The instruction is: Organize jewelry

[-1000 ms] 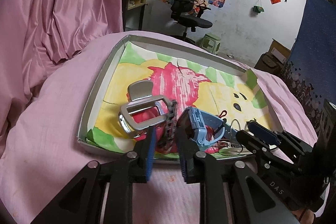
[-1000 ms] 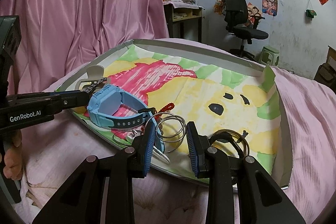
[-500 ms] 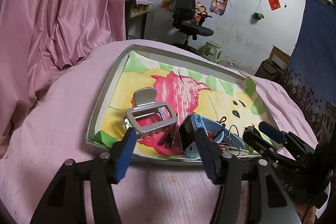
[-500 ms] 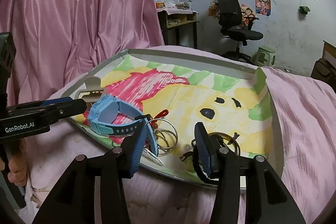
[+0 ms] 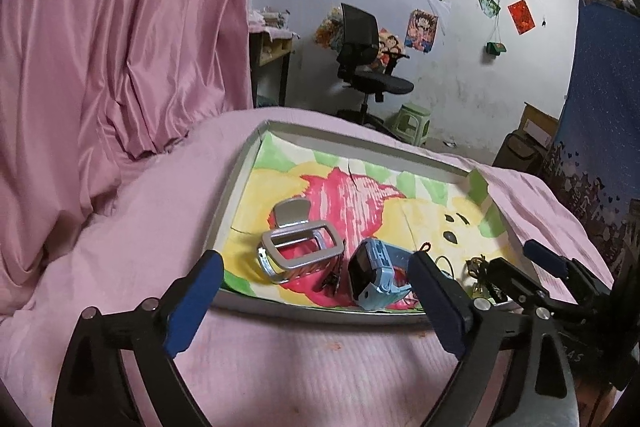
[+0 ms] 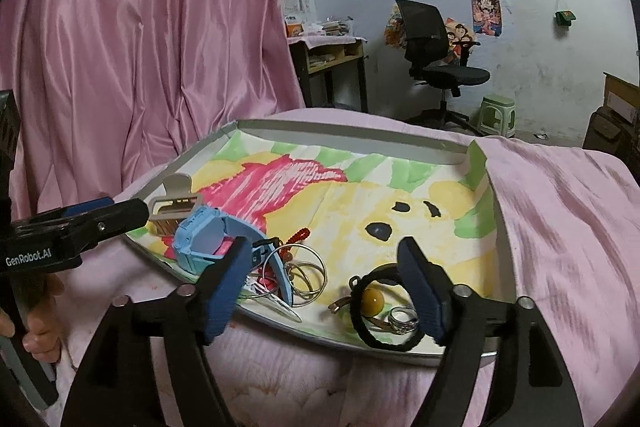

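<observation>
A shallow tray (image 5: 237, 187) lined with a painted sheet lies on pink bedding. In it are a silver claw clip (image 5: 300, 255), a blue watch (image 5: 372, 279) and a small black clip (image 5: 332, 277). My left gripper (image 5: 314, 259) hovers at the tray's near edge, its jaws opening with nothing pressed between them. The right wrist view shows the watch (image 6: 204, 239), silver bangles (image 6: 308, 275), a red charm (image 6: 298, 237), a black hair tie (image 6: 360, 323) with a yellow bead, and a ring (image 6: 402, 319). My right gripper (image 6: 323, 245) is opening over the bangles and tie, touching neither.
A pink curtain (image 5: 120, 47) hangs at the left. Behind the bed are a desk (image 6: 328, 59), a black office chair (image 6: 432, 55) and a green stool (image 6: 496, 111). Blue cloth (image 5: 600, 107) hangs at the right. A person's hand (image 6: 38, 331) holds the left gripper's handle.
Both grippers' jaws have spread from nearly shut to wide. Both have drawn back and up from the tray, so the items look smaller. The jewelry lies where it was.
</observation>
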